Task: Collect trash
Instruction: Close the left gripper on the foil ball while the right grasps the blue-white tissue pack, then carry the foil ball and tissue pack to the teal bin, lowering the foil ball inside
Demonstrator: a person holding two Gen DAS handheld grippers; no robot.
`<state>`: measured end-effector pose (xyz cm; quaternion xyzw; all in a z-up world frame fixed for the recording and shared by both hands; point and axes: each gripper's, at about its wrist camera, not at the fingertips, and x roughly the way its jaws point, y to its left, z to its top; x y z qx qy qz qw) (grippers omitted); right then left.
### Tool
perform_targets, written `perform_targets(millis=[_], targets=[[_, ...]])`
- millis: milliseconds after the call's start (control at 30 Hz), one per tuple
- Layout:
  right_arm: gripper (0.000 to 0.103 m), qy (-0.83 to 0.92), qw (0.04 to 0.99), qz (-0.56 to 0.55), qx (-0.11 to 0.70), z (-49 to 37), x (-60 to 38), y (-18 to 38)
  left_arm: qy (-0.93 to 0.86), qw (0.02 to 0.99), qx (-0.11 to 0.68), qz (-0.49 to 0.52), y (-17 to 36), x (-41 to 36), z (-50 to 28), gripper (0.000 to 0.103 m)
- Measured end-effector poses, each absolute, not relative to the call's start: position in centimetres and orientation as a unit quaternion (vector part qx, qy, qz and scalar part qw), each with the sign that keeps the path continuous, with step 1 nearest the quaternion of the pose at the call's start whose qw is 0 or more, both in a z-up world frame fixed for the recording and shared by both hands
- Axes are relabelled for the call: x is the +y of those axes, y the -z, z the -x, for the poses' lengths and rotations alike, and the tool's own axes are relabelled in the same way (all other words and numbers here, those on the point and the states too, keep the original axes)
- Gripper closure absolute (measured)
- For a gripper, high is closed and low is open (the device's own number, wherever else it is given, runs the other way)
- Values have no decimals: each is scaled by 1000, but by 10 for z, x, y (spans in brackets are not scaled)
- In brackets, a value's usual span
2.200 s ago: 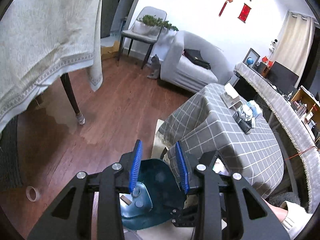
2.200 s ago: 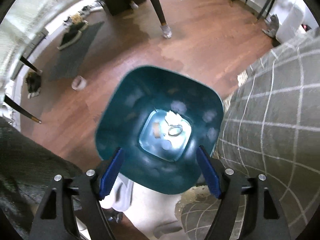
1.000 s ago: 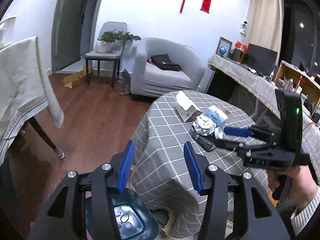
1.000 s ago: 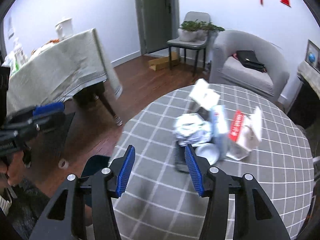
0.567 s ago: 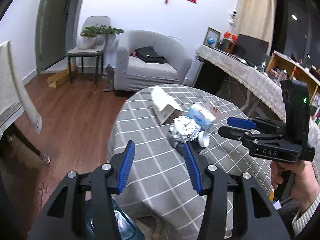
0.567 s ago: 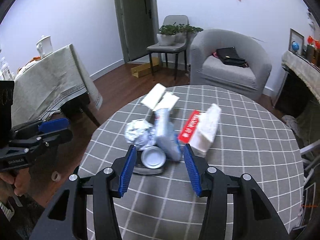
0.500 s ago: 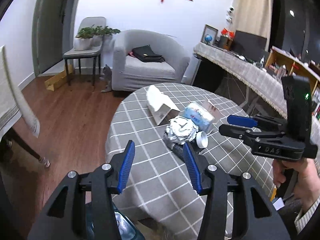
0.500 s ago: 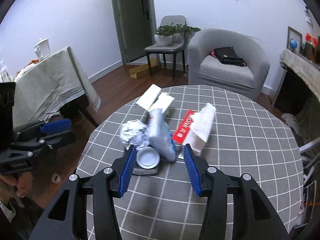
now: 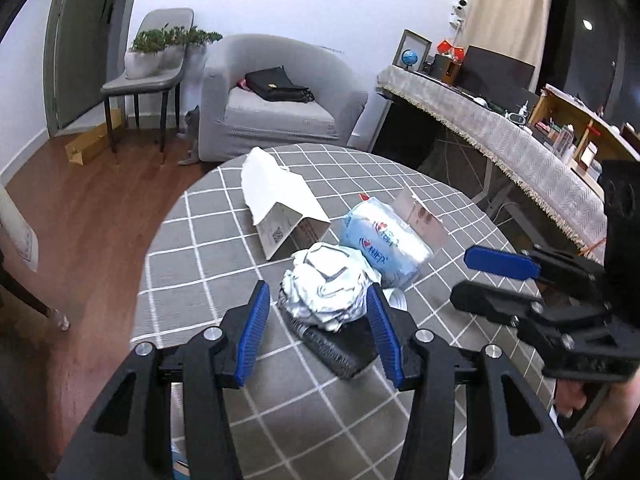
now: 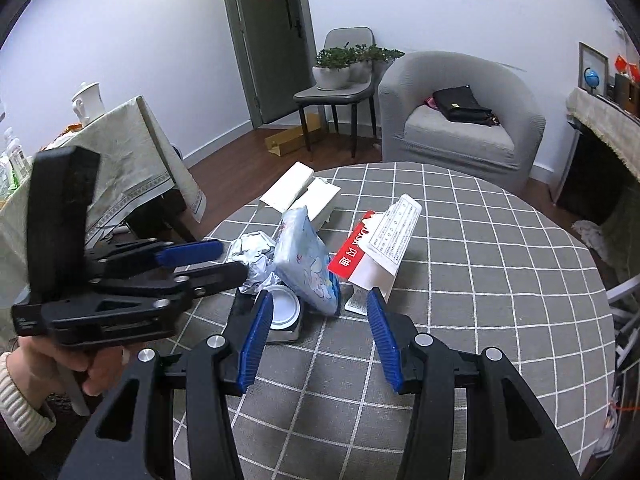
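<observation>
Now both my grippers, left (image 9: 316,316) and right (image 10: 318,326), hang part-open and empty over the trash heap mid-table, where grabbing the foil ball (image 9: 326,294) could topple the tissue pack (image 9: 386,246).

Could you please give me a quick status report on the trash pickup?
Both hand-held grippers open, empty. Left lined up on foil ball. Right faces tissue pack. Nothing blocking.

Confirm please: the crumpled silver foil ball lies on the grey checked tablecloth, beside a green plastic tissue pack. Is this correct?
Not quite. The crumpled silver foil ball does lie on the grey checked tablecloth, but the plastic tissue pack beside it is light blue, not green. The left wrist view shows this.
</observation>
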<state>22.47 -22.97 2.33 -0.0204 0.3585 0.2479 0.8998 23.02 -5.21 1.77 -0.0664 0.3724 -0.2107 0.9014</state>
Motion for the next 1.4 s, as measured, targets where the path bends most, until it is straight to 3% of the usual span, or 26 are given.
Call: perform_targets(millis=[233, 400, 567, 967, 1033, 1133, 1400], targets=[[54, -260, 898, 33, 354, -228, -217, -24, 220, 894, 380, 90, -17, -54, -237, 61], [54, -256, 899, 41, 354, -234, -210, -24, 224, 887, 389, 105, -13, -49, -239, 62], [63, -250, 900, 43, 354, -241, -206, -22, 225, 885, 389, 119, -14, -46, -239, 63], [72, -245, 901, 44, 355, -258, -192, -17, 227, 885, 390, 115, -16, -45, -233, 64], [83, -244, 898, 43, 363, -262, -189, -15, 230, 884, 390, 115, -16, -44, -231, 64], [90, -235, 900, 48, 363, -262, -185, -16, 227, 886, 388, 113, -17, -39, -229, 64], [92, -226, 914, 38, 335, -256, -187, -35, 213, 892, 377, 130, -24, -12, -221, 64]])
